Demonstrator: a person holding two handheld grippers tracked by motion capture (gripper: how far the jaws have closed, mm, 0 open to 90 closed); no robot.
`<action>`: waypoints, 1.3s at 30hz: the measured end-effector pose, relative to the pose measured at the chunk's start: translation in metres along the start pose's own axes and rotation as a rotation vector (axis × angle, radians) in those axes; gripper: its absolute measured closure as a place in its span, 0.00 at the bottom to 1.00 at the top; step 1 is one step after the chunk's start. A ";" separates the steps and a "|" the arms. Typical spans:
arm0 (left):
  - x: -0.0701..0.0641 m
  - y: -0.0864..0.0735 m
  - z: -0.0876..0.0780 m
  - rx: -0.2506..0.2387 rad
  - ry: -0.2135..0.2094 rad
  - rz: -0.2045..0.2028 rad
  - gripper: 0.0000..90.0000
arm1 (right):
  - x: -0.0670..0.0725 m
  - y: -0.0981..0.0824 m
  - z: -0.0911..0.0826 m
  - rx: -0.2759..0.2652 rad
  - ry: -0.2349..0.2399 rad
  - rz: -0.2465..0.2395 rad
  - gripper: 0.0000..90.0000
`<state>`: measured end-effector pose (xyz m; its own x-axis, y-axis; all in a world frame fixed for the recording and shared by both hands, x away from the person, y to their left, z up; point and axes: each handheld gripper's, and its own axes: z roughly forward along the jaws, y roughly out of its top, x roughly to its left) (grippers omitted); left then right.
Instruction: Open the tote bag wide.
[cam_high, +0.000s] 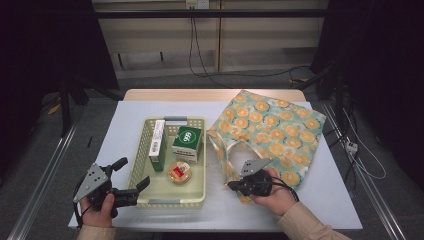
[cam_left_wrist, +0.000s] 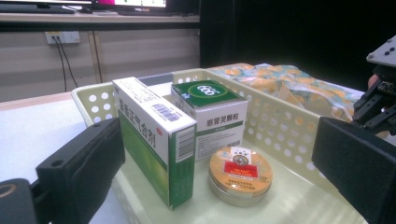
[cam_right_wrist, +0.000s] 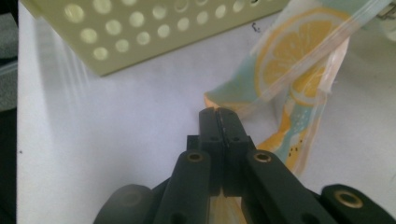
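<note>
Right gripper (cam_right_wrist: 219, 114): clamped shut on bag handle (cam_right_wrist: 224, 100) beside basket (cam_high: 137, 165) | left gripper (cam_high: 131, 176): gaping, empty, straddling basket's near corner | risk: thin strap slipping free when lifted

Bright overhead-lit table, dark surroundings, blurred close-up edges.

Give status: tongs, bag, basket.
Right tongs shut on orange-slice print fabric bag handle. Left tongs open at pale yellow perforated plastic basket corner, holding nothing. Nothing blocking.
</note>
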<state>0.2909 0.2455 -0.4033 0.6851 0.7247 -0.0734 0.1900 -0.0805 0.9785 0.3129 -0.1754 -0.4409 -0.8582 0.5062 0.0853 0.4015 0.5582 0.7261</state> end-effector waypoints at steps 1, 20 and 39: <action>0.000 0.000 0.000 -0.001 0.001 -0.001 0.03 | 0.000 0.001 -0.002 -0.007 0.009 0.000 1.00; 0.000 0.000 0.000 -0.005 0.000 0.000 0.03 | -0.074 0.028 -0.077 -0.160 -0.185 0.137 1.00; 0.001 -0.001 0.002 0.009 -0.004 0.006 0.03 | -0.161 -0.004 -0.063 -0.156 -0.311 0.367 1.00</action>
<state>0.2926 0.2454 -0.4050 0.6888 0.7217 -0.0683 0.1925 -0.0913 0.9770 0.4297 -0.3009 -0.4139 -0.5239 0.8357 0.1644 0.5858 0.2135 0.7818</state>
